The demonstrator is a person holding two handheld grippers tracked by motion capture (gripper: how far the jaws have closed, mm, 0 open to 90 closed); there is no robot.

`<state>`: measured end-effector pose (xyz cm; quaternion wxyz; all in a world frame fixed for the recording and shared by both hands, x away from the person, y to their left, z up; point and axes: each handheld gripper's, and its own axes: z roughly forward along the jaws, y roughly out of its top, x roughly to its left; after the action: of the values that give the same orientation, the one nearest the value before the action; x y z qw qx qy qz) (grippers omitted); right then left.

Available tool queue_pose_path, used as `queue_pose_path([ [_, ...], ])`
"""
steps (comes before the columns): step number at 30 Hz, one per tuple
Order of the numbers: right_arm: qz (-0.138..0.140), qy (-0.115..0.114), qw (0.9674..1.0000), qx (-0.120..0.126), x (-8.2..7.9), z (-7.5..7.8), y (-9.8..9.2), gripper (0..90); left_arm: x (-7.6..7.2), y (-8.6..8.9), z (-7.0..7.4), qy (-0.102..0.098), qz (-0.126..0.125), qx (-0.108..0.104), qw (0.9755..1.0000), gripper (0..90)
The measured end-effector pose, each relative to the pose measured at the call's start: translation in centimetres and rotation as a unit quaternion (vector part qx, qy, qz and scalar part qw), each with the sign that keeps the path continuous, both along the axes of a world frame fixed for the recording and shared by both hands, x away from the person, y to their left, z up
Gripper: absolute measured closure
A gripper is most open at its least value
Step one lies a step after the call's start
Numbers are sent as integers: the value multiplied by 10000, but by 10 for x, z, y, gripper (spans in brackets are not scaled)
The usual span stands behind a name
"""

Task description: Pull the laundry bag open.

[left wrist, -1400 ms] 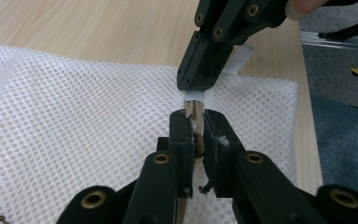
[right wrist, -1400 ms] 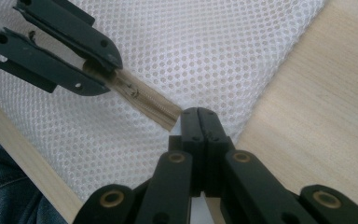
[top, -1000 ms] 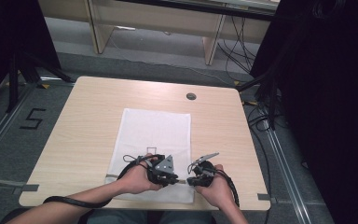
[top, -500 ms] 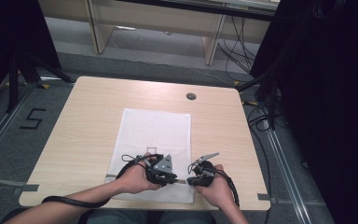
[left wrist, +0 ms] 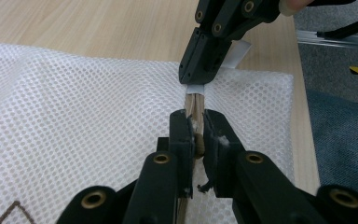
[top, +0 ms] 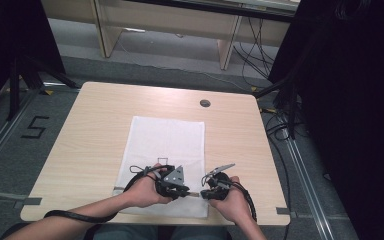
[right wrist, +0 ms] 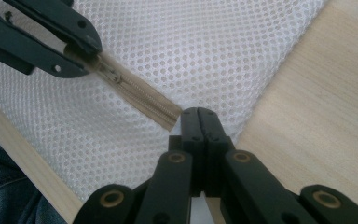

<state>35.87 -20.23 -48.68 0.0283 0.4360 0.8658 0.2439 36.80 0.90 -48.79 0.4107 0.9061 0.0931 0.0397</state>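
Pinching beige zipper (right wrist: 137,95) of white mesh bag (top: 167,145): left gripper (left wrist: 195,133) fingers mid-zipper, right gripper (right wrist: 199,116) fingers at zipper end.

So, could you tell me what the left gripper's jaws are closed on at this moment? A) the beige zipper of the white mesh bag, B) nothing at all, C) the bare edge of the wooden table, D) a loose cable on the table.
A: in the left gripper view the left gripper is pinched shut on the beige zipper that runs along the white mesh bag, with the right gripper clamped just beyond it.
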Motion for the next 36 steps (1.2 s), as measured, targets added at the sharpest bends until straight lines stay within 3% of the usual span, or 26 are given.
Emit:
queue_pose_path([
  [19,-20,13,10000,5,0,0,0,900,0,4,-1,-12,-30,-14,10000,820],
  [23,-12,-6,10000,45,0,-1,-1,900,1,9,-1,87,21,-83,9999,820],
  [31,-126,78,9998,-98,-2,1,2,900,0,10,-1,62,21,-106,9999,820],
  [34,-22,-59,9999,-86,-2,0,2,900,1,12,0,60,31,-117,9999,820],
  [35,-106,-39,9999,-127,-4,1,3,900,0,12,-1,119,60,-152,9998,820],
  [36,20,-115,9998,-130,-3,0,3,900,0,12,-1,75,28,-114,9999,819],
])
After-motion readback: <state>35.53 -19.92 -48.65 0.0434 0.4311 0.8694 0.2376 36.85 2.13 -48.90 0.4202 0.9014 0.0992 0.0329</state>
